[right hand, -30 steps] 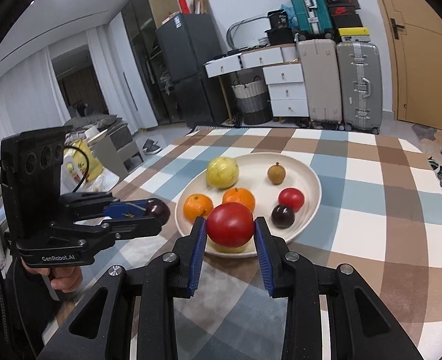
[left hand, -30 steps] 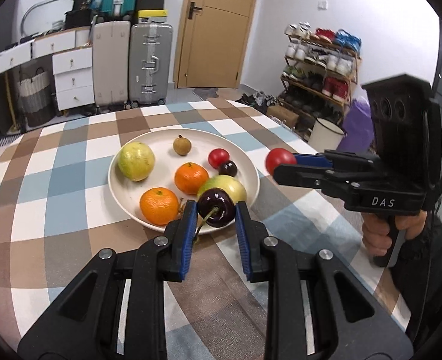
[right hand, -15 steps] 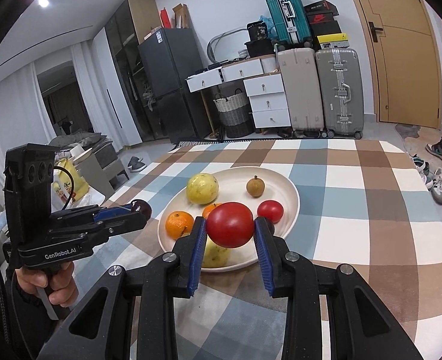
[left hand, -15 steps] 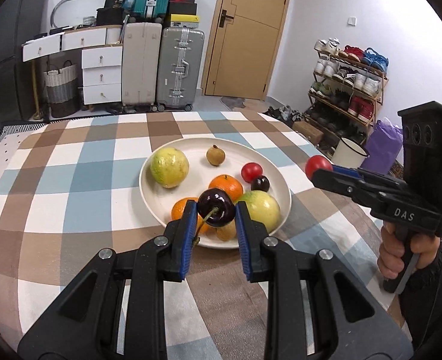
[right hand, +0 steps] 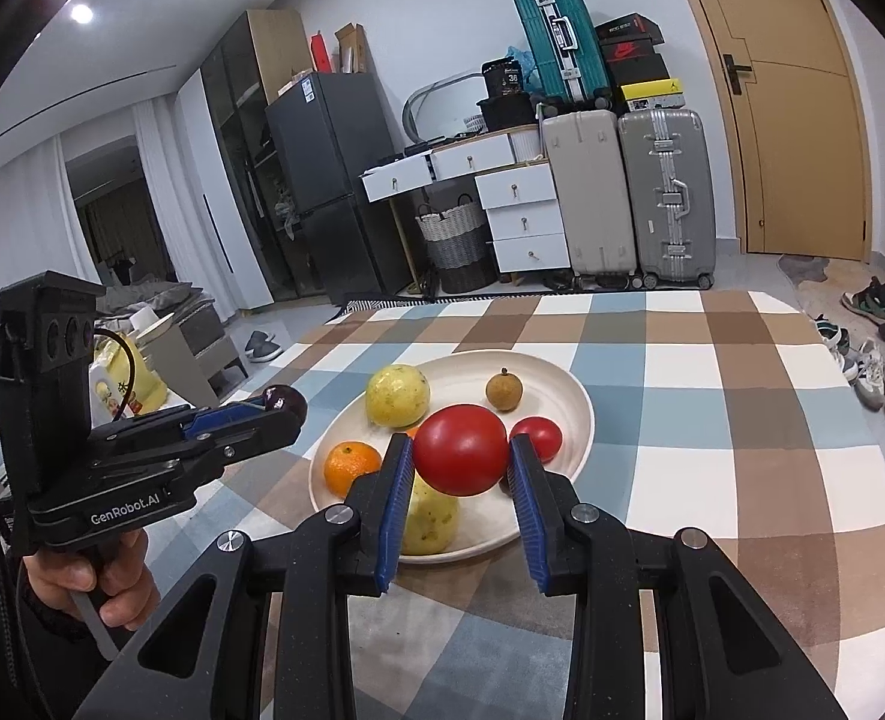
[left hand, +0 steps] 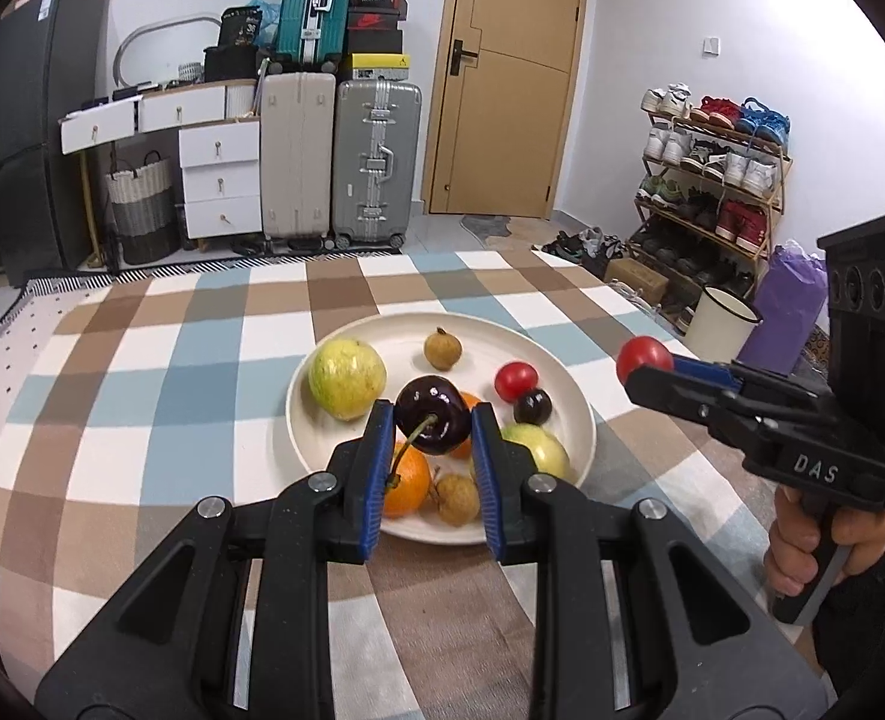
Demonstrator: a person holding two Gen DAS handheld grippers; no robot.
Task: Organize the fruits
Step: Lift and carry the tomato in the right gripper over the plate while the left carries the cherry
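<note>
Left gripper [left hand: 432,423] I keep clamped on a glossy dark cherry [left hand: 433,423], stem toward six o'clock; right gripper [right hand: 460,450] squeezes a smooth round tomato [right hand: 460,449] above the plate [right hand: 580,414].

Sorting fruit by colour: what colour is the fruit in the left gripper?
Dark purple-black cherry, clearest in the left wrist view.
</note>
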